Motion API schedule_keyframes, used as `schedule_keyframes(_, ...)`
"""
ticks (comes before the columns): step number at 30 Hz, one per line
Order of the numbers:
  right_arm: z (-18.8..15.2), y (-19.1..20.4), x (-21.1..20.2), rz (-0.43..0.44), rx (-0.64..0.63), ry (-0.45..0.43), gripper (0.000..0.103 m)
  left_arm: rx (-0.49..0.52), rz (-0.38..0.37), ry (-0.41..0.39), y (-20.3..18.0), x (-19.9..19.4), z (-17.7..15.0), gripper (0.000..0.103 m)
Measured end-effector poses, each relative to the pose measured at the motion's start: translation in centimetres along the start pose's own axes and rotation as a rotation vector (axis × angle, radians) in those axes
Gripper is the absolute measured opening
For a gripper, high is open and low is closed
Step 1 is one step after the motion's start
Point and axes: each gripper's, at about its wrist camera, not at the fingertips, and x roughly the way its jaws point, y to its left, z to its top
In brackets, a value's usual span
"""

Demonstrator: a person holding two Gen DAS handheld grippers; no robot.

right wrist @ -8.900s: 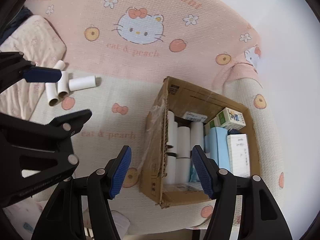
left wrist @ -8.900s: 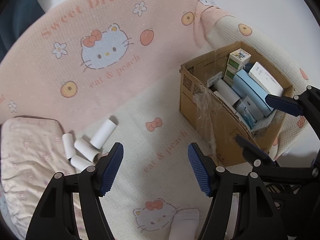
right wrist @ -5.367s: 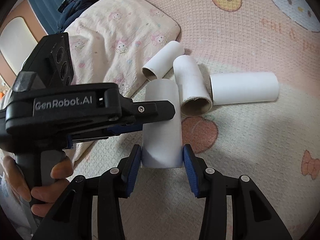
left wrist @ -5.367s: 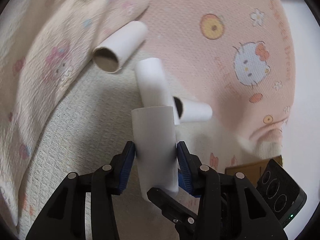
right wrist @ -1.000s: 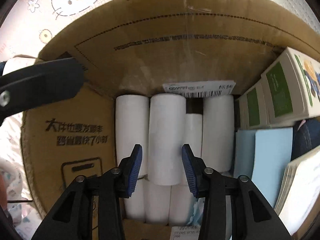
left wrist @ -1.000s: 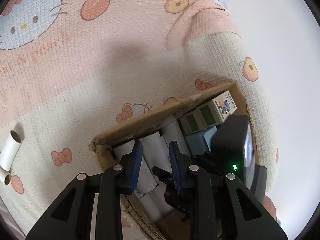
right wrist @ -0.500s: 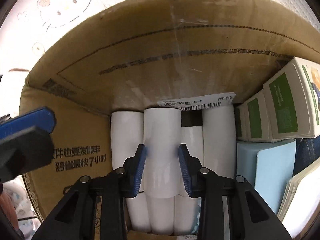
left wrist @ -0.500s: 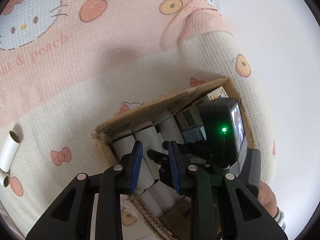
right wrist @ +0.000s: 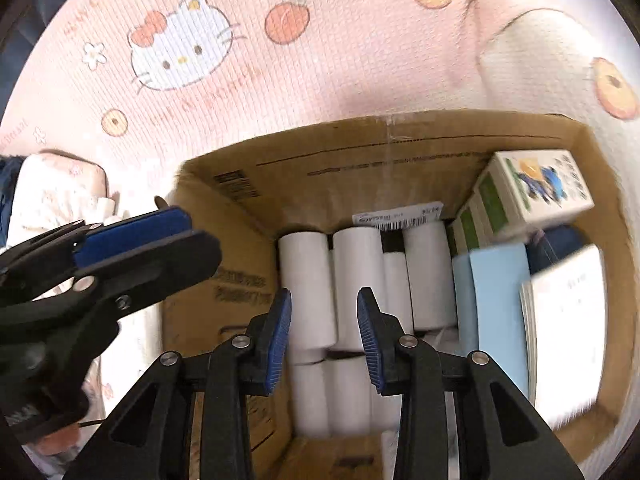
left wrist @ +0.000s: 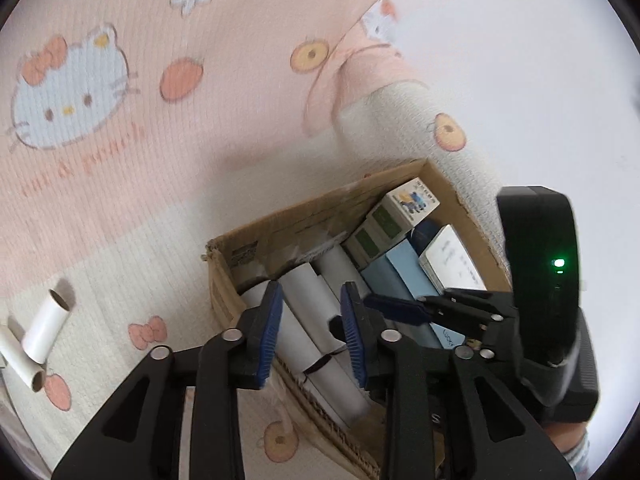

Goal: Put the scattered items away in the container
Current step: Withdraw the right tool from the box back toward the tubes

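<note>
A cardboard box (left wrist: 304,216) (right wrist: 360,148) stands on the bed and holds several white paper rolls (right wrist: 356,276) (left wrist: 312,296) side by side, plus small cartons. My left gripper (left wrist: 310,334) is open and empty above the box's near left corner. My right gripper (right wrist: 324,334) is open and empty above the rolls inside the box. The left gripper (right wrist: 132,236) also shows at the left of the right wrist view, and the right gripper (left wrist: 404,308) shows over the box in the left wrist view. Two loose white rolls (left wrist: 44,332) lie on the bedspread at far left.
Green-and-white cartons (right wrist: 532,192), a light blue box (right wrist: 496,308) and a white booklet (right wrist: 568,328) fill the box's right side. A pink Hello Kitty blanket (left wrist: 120,92) covers the bed behind. A pale pillow (right wrist: 52,196) lies at left. A white wall (left wrist: 520,60) is to the right.
Both grippers have lifted and pulled back from the box. The right gripper's jaws have opened off the white roll, which now lies in the box with the others.
</note>
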Motion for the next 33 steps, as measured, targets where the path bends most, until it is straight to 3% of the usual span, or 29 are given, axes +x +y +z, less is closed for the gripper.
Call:
schedule_keyframes(5,0.2,1.0,-1.9,-0.078,-0.051,-0.075,0.031,0.089,0.015,-0.074,-1.2,-2.4,-1.8,0.041)
schedule_keyframes(7,3.3,4.5,-0.8,-0.121,-0.073,-0.101,0.031,0.116,0.013,-0.088,-1.3,-3.1,-2.5,0.043)
schedule_keyframes(11,2.4,7.7,-0.7,-0.202,-0.116,-0.147,0.031,0.127,-0.010,-0.092,-0.8,-4.3,-3.6,0.050)
schedule_keyframes(15,1.2,10.3,-1.6,-0.280,-0.173,-0.190,0.031,0.111,0.023,-0.100,0.8,-5.5,-5.0,0.060)
schedule_keyframes(18,0.5,12.9,-1.8,-0.351,-0.253,-0.241,0.031,0.083,0.050,-0.116,2.6,-6.4,-6.1,0.065)
schedule_keyframes(21,-0.4,15.1,-2.5,-0.369,-0.310,-0.281,0.031,0.049,0.066,-0.136,4.9,-7.5,-7.4,0.068)
schedule_keyframes(25,-2.1,18.0,-2.6,-0.333,-0.392,-0.358,0.032,-0.040,0.122,-0.178,9.1,-9.6,-10.0,0.068)
schedule_keyframes(33,-3.2,21.7,-0.1,-0.296,-0.552,-0.382,0.032,-0.257,0.217,-0.203,17.3,-11.7,-15.1,0.068)
